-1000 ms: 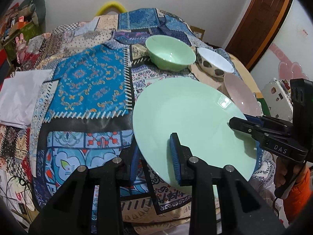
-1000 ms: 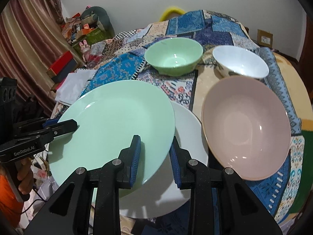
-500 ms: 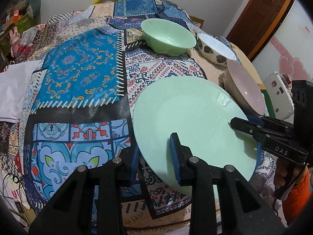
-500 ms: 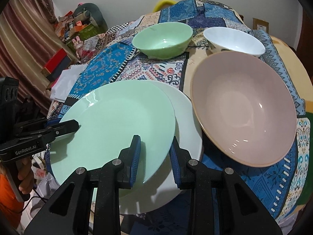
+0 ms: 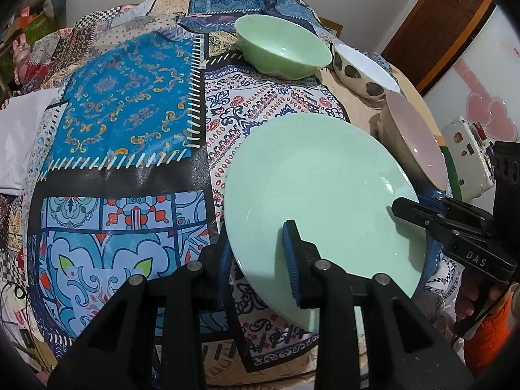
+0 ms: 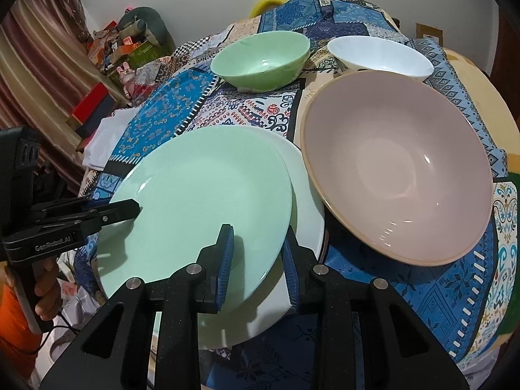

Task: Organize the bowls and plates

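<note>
Clearly both tongs are clenched on the green plate (image 6: 208,195): the left tongs (image 5: 256,253) straddle its near-left rim, the right tongs (image 6: 256,253) its right edge. It hangs tilted just over the white plate (image 6: 305,201) on the counter (image 5: 123,123). Uneven lowering could slip the smooth rim, clattering it down or knocking the pink bowl (image 6: 396,169) alongside.

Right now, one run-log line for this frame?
step: stack plates | left claw: gripping green plate | right claw: gripping same plate | below: white plate | bowls: untouched
</note>
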`<action>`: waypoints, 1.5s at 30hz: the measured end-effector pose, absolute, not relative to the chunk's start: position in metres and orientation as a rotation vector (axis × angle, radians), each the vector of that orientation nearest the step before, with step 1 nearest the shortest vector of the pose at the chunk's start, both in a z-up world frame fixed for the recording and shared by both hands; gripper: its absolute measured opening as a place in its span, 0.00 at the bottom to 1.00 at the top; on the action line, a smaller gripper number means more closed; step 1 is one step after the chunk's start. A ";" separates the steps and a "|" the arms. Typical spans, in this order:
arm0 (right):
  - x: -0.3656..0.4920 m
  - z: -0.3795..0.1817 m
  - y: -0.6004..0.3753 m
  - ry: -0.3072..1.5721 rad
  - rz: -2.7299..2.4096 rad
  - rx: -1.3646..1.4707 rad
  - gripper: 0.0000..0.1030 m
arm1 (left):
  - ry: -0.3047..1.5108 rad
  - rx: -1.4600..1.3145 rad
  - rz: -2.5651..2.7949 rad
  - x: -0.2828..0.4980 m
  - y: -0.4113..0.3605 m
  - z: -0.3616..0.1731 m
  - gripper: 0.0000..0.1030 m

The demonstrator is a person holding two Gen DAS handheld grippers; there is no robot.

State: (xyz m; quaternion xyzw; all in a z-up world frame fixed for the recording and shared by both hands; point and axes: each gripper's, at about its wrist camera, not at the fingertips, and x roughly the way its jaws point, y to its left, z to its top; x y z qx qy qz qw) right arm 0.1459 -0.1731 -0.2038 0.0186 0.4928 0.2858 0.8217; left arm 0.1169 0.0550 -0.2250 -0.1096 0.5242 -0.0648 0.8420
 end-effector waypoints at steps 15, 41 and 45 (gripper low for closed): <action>0.140 -0.201 -0.175 1.030 0.595 0.008 0.26 | 1.111 -0.160 -0.112 0.119 0.044 -0.228 0.30; 0.130 -0.195 -0.201 1.016 0.574 0.034 0.25 | 1.069 -0.065 -0.086 0.113 0.036 -0.202 0.31; 0.128 -0.183 -0.211 0.975 0.559 0.035 0.25 | 1.020 -0.046 -0.095 0.114 0.027 -0.179 0.39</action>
